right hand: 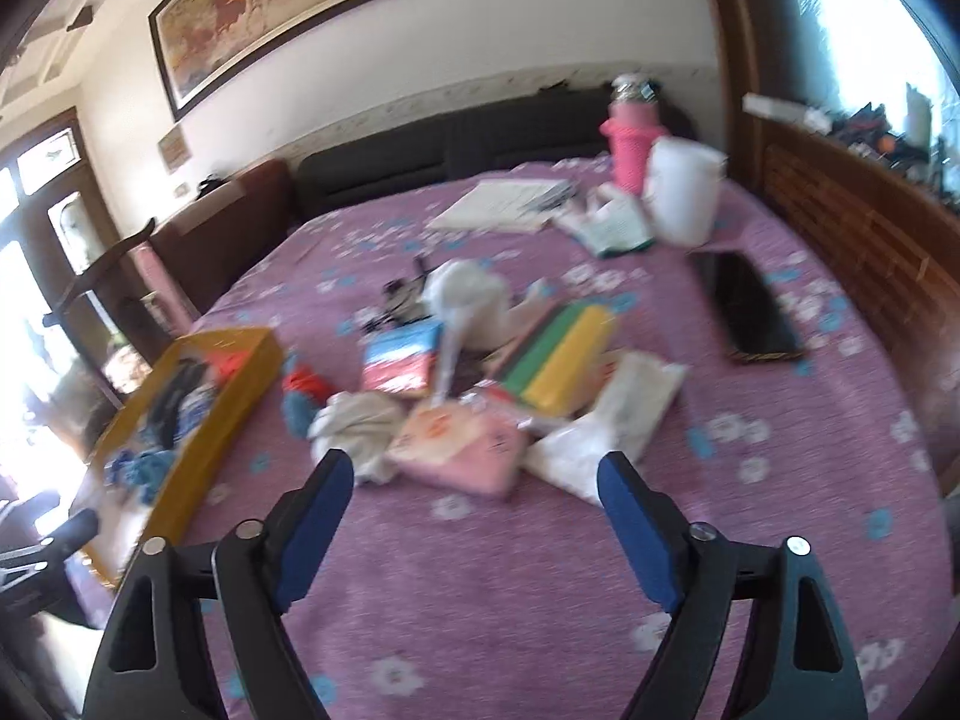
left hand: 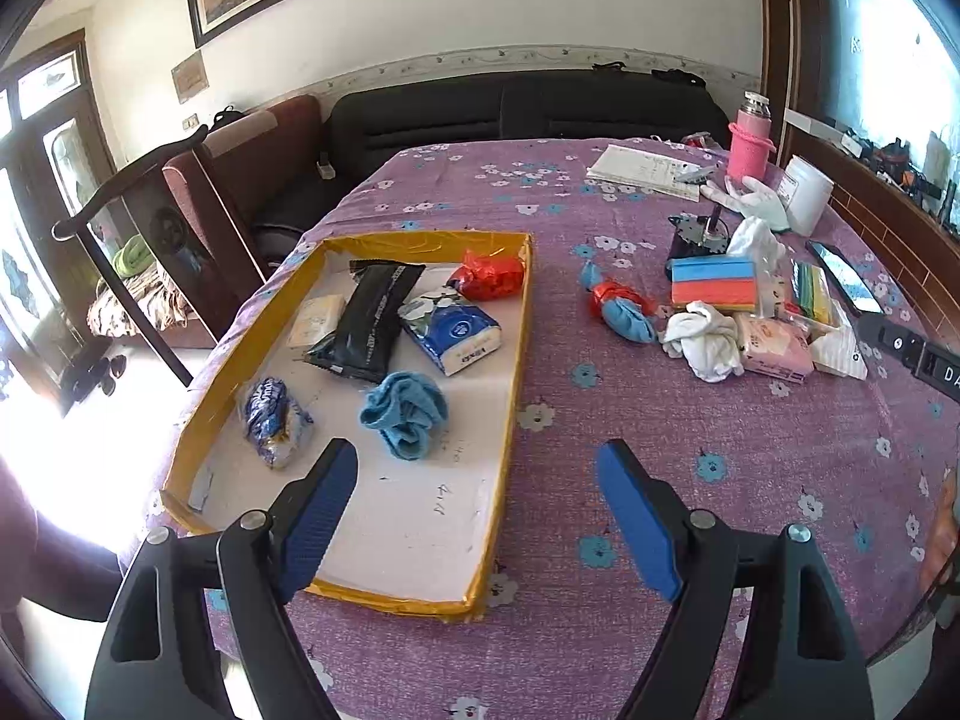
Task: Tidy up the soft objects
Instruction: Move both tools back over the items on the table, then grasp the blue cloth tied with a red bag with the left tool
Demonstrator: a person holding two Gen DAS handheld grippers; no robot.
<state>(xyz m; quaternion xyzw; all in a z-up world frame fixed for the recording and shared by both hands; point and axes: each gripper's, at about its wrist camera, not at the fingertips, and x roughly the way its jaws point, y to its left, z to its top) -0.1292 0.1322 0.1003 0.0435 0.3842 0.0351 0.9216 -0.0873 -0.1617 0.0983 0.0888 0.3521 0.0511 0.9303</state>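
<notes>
A yellow-rimmed tray (left hand: 517, 336) lies on the purple cloth and holds a blue rolled cloth (left hand: 403, 414), a black pack (left hand: 369, 321), a blue tissue pack (left hand: 451, 330), a red bundle (left hand: 489, 277) and a blue-white bag (left hand: 275, 420). My left gripper (left hand: 477, 462) is open and empty above the tray's near right edge. A loose pile lies to the right: a red-blue bundle (left hand: 621, 306), white socks (left hand: 705, 336), a pink pack (left hand: 774, 348). My right gripper (right hand: 474, 468) is open and empty just in front of the pink pack (right hand: 459, 447) and white socks (right hand: 360, 426).
A phone (right hand: 747, 306), a white jar (right hand: 684, 195), a pink bottle (right hand: 630, 144) and papers (right hand: 504, 204) lie further back. Sponge packs (right hand: 561, 363) sit in the pile. A dark sofa (left hand: 510, 108) stands behind the table, a wooden ledge (right hand: 870, 240) at right.
</notes>
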